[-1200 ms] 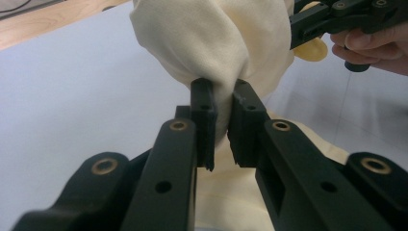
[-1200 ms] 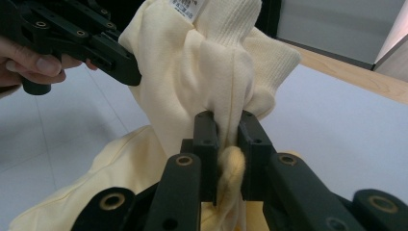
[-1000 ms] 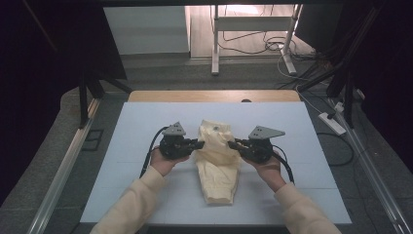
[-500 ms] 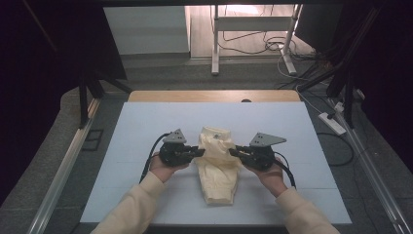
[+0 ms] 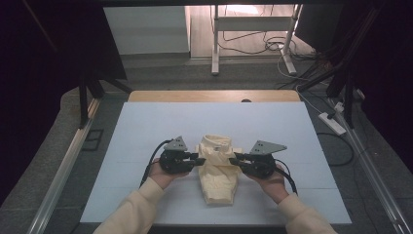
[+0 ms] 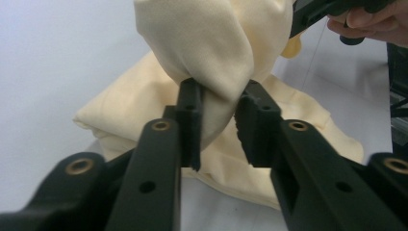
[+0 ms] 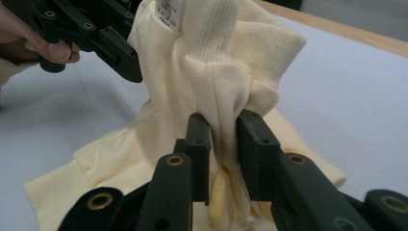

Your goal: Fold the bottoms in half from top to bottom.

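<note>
**Both grippers easing off the sweater**

Left gripper (image 6: 219, 120) and right gripper (image 7: 223, 144): jaws have just been opening, cloth still bunched between the pads, grip loosening. The pale yellow sweater (image 5: 219, 170) sits between the 2 grippers, collar end lifted, rest lying on the counter (image 5: 146, 126). Since 1 s ago both hands came nearer the person. Likely a release after a fold, w/ the bunch about to drop.

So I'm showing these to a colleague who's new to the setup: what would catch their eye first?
A pale yellow shirt, folded narrow, lies on the white table near its front edge. The left gripper and right gripper meet it from either side, just below the collar. Each has a bunch of the cloth between its fingers, and both have just been opening.
</note>
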